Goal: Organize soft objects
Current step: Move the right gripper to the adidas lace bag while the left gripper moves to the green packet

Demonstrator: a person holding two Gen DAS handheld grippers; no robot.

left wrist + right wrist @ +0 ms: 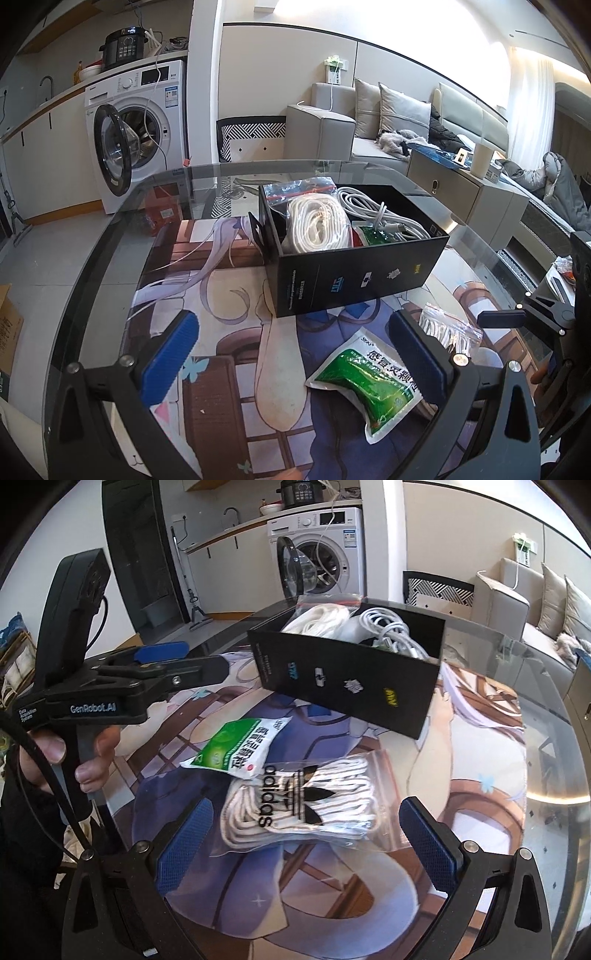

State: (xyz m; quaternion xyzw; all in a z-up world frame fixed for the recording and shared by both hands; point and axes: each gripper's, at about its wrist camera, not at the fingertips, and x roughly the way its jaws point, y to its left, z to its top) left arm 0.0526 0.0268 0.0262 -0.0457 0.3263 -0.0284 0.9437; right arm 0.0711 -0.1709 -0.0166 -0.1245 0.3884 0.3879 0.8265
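Glass table with a printed mat under its top; black box stands on it, open; inside, a bagged white rope coil, loose white cables and a green packet at the near wall.

Left gripper spread wide, holding nothing, above the mat just short of the box; a green sachet lies flat by its right finger, near pad touching or just over the sachet's edge, cannot tell which.

Right gripper also spread, empty; an adidas bag of white laces lies flat between its pads, apart from both; the sachet's corner overlaps the bag's far edge.

A hand grips the left gripper's handle, seen from the right wrist.

Behind: washer with door open; sofa.
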